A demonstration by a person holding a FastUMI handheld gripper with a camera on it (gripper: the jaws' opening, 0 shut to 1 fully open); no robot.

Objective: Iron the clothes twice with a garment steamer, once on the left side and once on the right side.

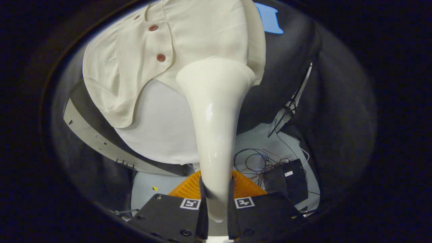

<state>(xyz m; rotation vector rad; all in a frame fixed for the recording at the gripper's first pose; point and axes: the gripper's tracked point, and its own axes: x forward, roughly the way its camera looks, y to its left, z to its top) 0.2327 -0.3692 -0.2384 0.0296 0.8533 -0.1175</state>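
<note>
My gripper (pixel 216 199) is shut on the handle of a glossy cream garment steamer (pixel 216 111), both fingers pressing its narrow stem. The steamer widens into a flared head (pixel 216 72) that rests against the lower right part of a cream garment (pixel 202 30). The garment hangs beyond the fingers, with reddish-brown buttons (pixel 161 57) down its placket to the left of the steamer head. A white under-layer (pixel 158 125) hangs below the cream hem, left of the steamer's stem.
Below lie a black box (pixel 290 179) with tangled wires (pixel 260 162) on a pale floor, an orange ribbed piece (pixel 246 187) just ahead of the fingers, and a grey metal frame bar (pixel 98 138) to the left. Black cloth walls surround the garment.
</note>
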